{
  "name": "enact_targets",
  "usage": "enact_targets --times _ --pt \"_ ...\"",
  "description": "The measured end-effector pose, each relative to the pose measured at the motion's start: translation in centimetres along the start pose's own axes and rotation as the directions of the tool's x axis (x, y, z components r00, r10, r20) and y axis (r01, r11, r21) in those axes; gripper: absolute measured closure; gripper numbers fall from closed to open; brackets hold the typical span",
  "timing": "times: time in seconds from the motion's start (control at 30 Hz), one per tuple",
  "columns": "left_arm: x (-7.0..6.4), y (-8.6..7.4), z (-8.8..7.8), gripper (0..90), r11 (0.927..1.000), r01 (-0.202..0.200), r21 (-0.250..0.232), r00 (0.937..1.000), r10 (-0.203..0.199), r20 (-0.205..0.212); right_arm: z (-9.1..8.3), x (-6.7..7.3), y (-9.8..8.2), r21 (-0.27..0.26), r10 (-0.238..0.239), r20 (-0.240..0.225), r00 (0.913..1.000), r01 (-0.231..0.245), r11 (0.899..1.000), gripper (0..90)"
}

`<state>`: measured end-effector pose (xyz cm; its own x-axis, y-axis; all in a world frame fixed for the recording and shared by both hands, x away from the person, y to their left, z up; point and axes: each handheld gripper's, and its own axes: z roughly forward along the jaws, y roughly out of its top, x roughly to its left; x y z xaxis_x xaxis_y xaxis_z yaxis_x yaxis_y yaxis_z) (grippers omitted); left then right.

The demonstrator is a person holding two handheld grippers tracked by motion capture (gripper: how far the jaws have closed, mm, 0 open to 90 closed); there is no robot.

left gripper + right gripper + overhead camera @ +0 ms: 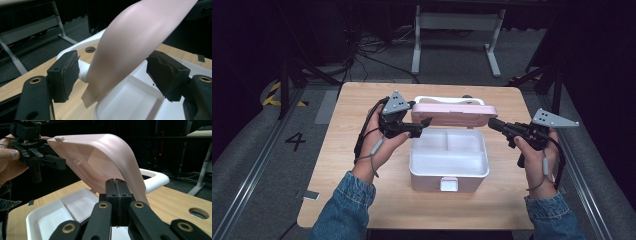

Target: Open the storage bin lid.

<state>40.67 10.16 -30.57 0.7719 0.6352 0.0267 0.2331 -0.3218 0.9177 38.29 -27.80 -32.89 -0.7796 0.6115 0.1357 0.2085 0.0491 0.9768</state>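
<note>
Wooden table (362, 200): pink plastic lid (454, 114) straddled by released left gripper (424, 124) at 9 o'clock; right gripper (493, 123) clenched empty; lid should be gripped squarely before being lowered onto white compartment box (449, 170)

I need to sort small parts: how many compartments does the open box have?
3 visible in the box: two small ones at the back, left and right, one long front one; none appear hidden.

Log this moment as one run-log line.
box: open, compartments empty | pink lid: raised, between left gripper open jaws, untouched | right gripper: shut, empty, by lid's edge
</note>
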Motion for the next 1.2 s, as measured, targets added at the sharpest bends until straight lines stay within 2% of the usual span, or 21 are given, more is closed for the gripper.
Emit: enact_targets --times 0.13,0.27,0.43,0.77,1.2 --pt "0.2 0.2 0.2 33.9 0.9995 0.0 -0.032 0.9999 0.0 -0.011 -0.1 -0.2 -0.1 -0.01 0.007 0.012 0.9999 -0.007 1.0 90.0" --pt "0.5 0.3 0.1 47.3 0.9969 0.008 -0.078 1.0 -0.008 0.004 -0.2 -0.3 -0.1 -0.015 0.009 0.015 0.9998 -0.009 1.0 90.0" --pt "0.6 0.4 -0.2 62.2 0.9966 0.027 -0.078 0.9996 -0.027 -0.009 -0.2 -0.3 -0.1 -0.013 0.014 0.012 0.9998 -0.014 1.0 90.0" --pt "1.0 0.7 -0.2 64.9 0.9979 0.019 -0.062 0.9997 -0.02 -0.012 -0.7 -0.1 -0.1 -0.011 0.01 0.013 0.9999 -0.01 1.0 90.0" --pt "2.6 1.7 1.0 67.7 0.9991 0.018 -0.038 0.9994 -0.019 -0.028 -3.7 -0.5 -0.4 -0.027 0.026 0.071 0.9972 -0.024 0.999 90.0"
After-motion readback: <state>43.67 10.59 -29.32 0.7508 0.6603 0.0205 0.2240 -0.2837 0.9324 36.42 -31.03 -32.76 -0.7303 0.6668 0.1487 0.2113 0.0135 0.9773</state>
